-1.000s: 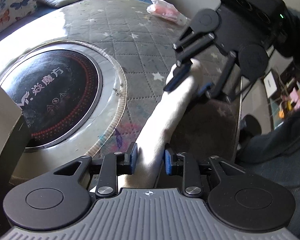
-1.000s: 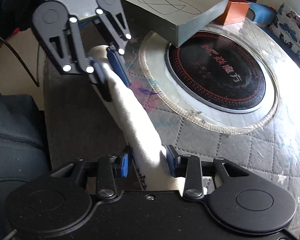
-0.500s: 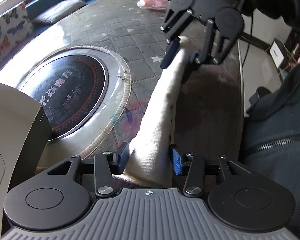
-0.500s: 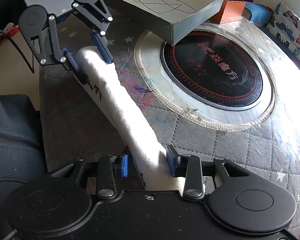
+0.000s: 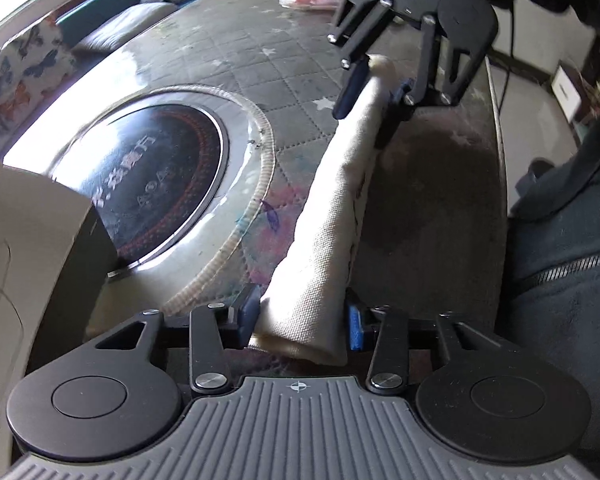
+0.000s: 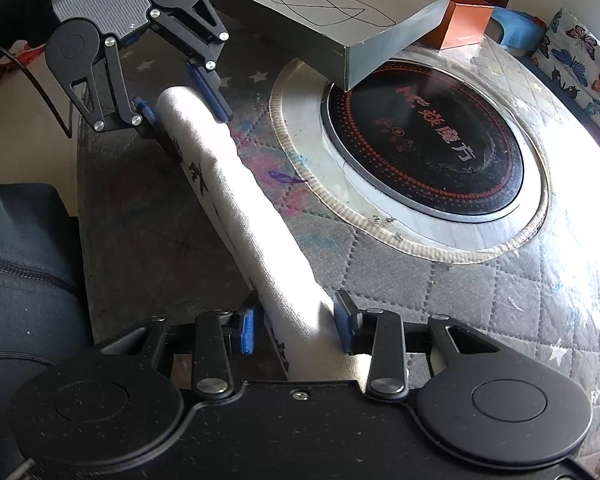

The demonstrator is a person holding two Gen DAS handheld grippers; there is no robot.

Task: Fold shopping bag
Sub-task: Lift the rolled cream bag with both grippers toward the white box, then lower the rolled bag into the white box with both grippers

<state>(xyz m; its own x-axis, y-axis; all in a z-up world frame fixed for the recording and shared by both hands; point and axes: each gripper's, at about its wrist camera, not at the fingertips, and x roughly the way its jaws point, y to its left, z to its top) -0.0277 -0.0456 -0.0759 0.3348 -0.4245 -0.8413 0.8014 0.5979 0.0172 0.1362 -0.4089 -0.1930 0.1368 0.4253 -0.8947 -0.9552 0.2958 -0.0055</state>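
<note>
Left wrist view: gripped near end of rolled canvas shopping bag [image 5: 324, 220] in left gripper [image 5: 300, 318], jaws just closed tighter, pads seemingly pressing cloth. Clamped far end in right gripper [image 6: 294, 324]. Lay along quilted table cover [image 5: 228, 52] near front edge. Showed nothing inside grey box [image 6: 340, 12] overlapping induction cooktop [image 6: 428, 148]; open quilting beyond.

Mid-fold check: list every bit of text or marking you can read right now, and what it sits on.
"焱魔方": red characters on the round black cooktop set in the table, beside a red logo mark.
Small grey symbols under those characters: too small to read.
Dark printed characters along the rolled cloth shopping bag: partly folded under, unreadable.
Grey box: only a pen scribble, no words.
Orange box: no legible text.
</note>
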